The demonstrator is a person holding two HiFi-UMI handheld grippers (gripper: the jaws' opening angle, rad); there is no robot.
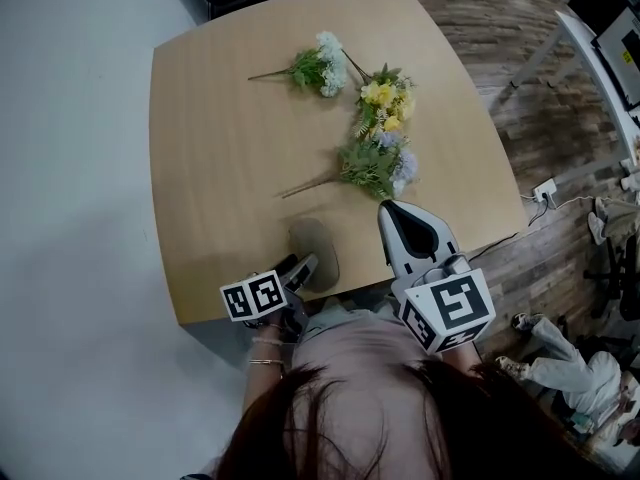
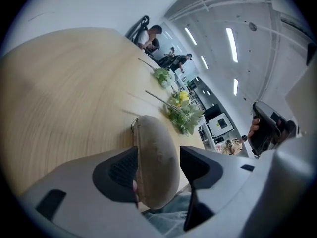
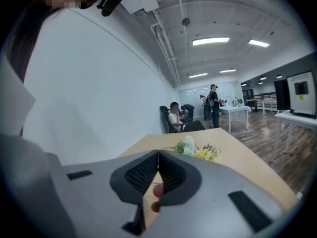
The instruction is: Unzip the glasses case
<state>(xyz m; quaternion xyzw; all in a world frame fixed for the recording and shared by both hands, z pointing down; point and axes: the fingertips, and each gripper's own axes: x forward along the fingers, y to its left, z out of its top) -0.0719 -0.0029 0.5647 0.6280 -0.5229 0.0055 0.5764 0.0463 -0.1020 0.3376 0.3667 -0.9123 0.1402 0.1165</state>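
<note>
Wooden table (image 1: pixel 220 118), white wall (image 3: pixel 99 93), plank floor (image 1: pixel 490 18)

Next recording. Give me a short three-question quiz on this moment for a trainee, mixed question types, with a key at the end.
1. True or false: the right gripper has its jaws together with nothing between them.
2. What sits between the jaws of the left gripper? A) a flower stem B) the glasses case C) nothing
3. Fill in: on the table, the glasses case lies closer to the person than the ___.
Key: 1 true; 2 B; 3 flowers.
</note>
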